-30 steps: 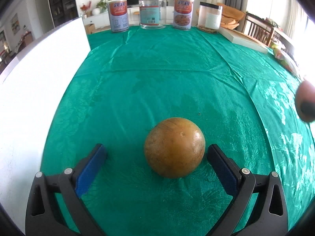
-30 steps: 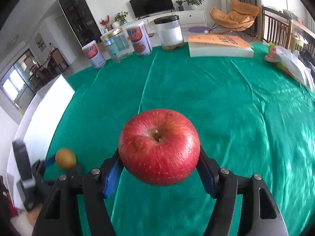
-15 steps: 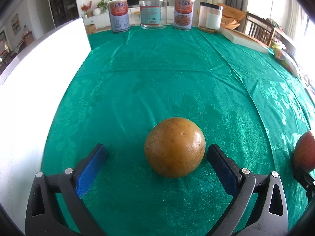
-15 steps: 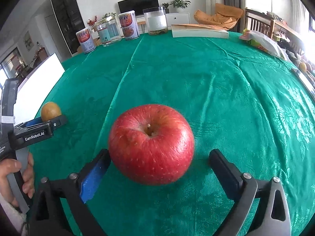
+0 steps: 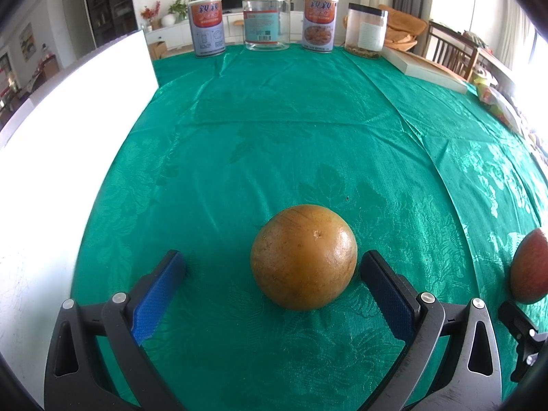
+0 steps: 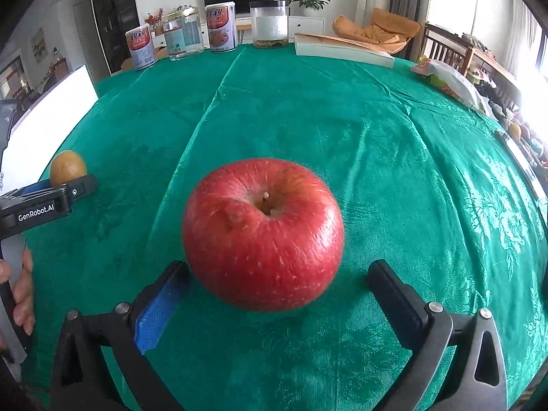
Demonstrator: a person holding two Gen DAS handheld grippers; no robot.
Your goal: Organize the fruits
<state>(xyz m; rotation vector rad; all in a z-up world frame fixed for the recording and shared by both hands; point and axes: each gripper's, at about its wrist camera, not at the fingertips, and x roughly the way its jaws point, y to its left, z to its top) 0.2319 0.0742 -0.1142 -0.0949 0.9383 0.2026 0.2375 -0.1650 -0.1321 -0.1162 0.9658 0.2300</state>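
Right wrist view: right hand-held gripper (image 6: 277, 284) w/ jaws opening wide, red apple (image 6: 263, 233) between them on the green-clothed desk (image 6: 376, 144), pads clear of it. Left wrist view: left hand-held gripper (image 5: 272, 274) spread wide round a brownish-orange round fruit (image 5: 303, 256) on the cloth, right pad just beside it, left pad well apart.

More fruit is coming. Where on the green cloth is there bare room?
Bare: the wide middle of the green cloth, between the brown fruit, the apple and the far row of cans and jars. Crowded: the near edge around both fruits, and the right rim by the book.
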